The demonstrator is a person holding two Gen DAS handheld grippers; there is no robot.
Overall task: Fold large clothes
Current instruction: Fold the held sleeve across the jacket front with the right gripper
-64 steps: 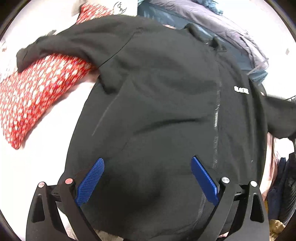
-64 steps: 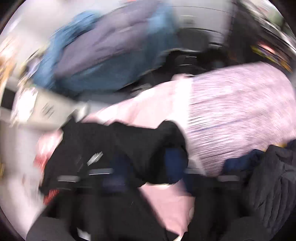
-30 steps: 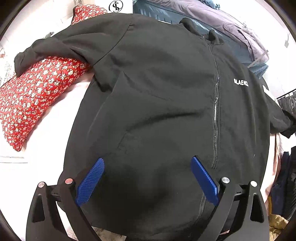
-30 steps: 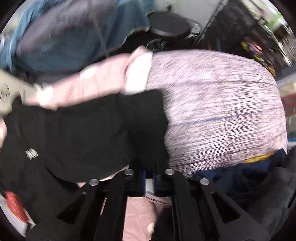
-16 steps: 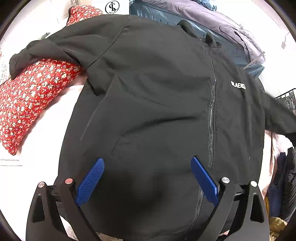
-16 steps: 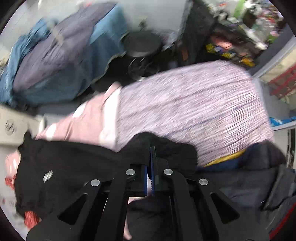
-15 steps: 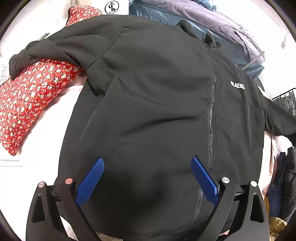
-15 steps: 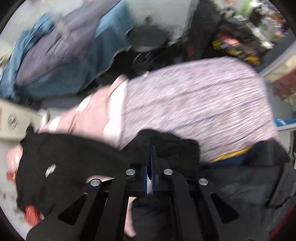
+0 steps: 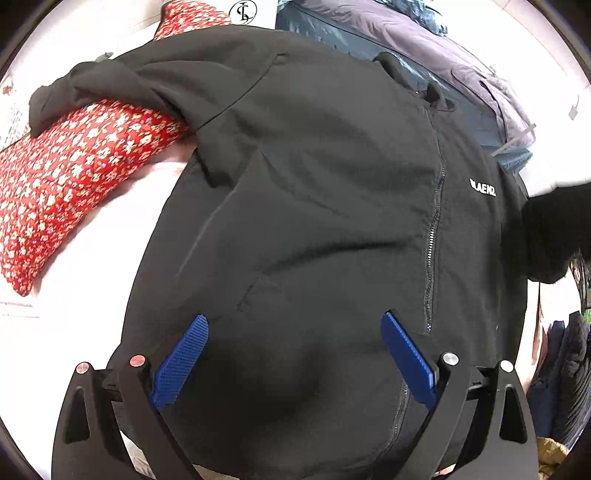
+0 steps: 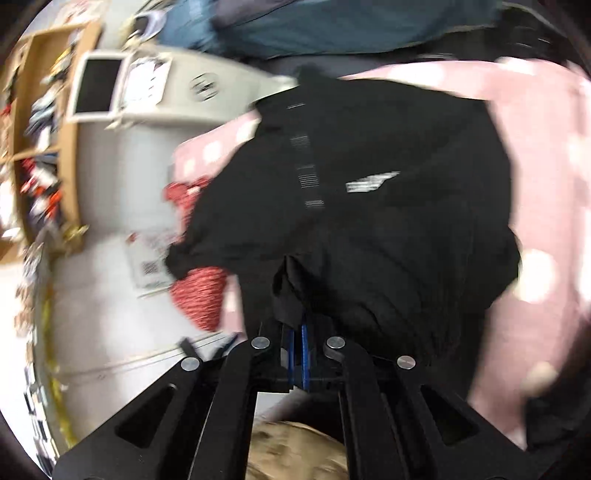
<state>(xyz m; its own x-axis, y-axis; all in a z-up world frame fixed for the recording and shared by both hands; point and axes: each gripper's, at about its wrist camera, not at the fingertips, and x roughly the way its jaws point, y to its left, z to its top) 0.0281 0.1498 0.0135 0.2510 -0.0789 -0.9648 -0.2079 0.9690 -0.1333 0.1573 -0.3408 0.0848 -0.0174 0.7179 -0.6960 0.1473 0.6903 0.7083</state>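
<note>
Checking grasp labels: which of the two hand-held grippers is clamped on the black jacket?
The right hand-held gripper, shut on black jacket fabric; the left hand-held gripper gapes open above it.

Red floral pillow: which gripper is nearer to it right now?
Left, I'd judge. The left gripper hangs open over the black jacket body, the red floral pillow just beside it. The right gripper pinches a jacket edge, seemingly farther across.

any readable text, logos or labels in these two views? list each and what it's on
"LAENZ", white letters on the chest of the black jacket; the first letter is partly cut off and the word's end is hidden in a fold, so it may be incomplete.
Round black monogram logo on a white box at the top edge: stylised, not surely readable.
Right wrist view: the chest print and the printed paper sheet with a code square are too blurred to read.
</note>
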